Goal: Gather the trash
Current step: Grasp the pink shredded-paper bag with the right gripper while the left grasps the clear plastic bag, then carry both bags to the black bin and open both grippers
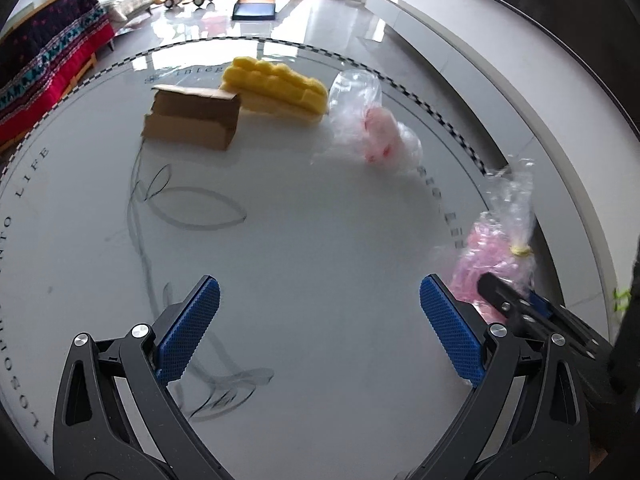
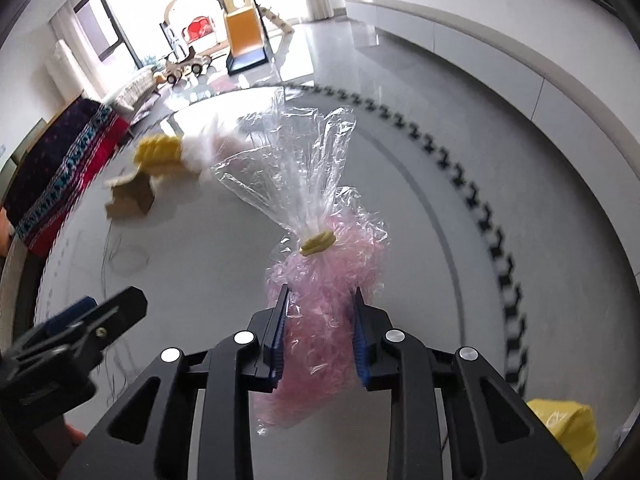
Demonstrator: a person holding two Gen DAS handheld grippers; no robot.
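Right wrist view: right gripper pinches the pink-filled cellophane bag, held above the round table. Left gripper is spread wide, empty, over the table, beside the bag.

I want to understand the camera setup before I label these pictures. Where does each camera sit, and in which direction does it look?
Left wrist: sits on the open left gripper, looks across the round table at the cardboard box and yellow sponge; its own blue fingers show.
Right wrist: sits on the right gripper, looks along the clamped cellophane bag of pink shreds; its fingers show.
Shared: table, box, sponge, the bag, and each other's gripper.
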